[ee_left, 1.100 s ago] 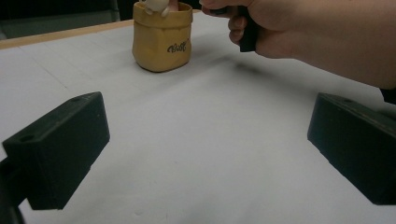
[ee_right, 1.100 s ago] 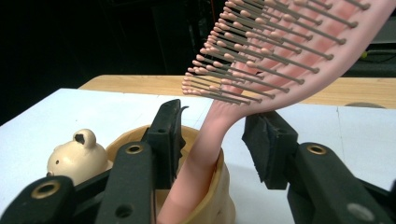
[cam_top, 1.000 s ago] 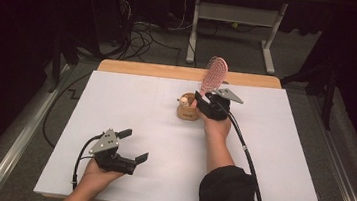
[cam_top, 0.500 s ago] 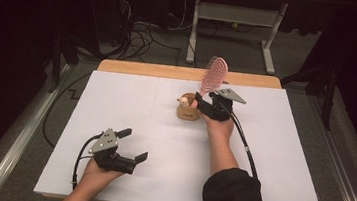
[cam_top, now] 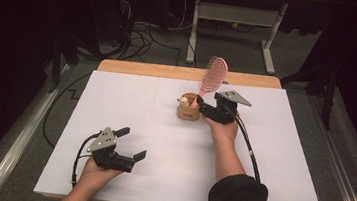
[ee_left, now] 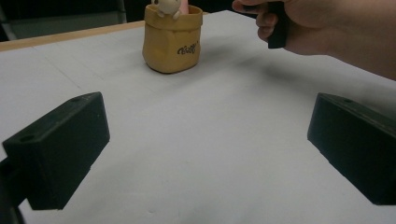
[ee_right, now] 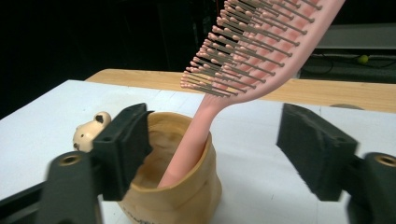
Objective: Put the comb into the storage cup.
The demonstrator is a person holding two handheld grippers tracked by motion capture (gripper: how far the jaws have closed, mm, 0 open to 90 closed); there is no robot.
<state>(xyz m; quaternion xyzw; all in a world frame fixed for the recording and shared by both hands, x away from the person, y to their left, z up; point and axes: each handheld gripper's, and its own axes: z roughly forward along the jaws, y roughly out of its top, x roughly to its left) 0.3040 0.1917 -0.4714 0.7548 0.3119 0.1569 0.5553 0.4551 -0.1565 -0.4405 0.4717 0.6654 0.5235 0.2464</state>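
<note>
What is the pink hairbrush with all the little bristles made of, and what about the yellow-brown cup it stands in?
The pink hairbrush looks like smooth, slightly glossy plastic: handle and head are one even colour, and the thin bristles end in tiny round tips. The yellow-brown cup shaped like a crumpled sack looks like matte ceramic or resin, though that's uncertain: its folds hold stiff, the rim is thick, and the surface hardly shines.
</note>
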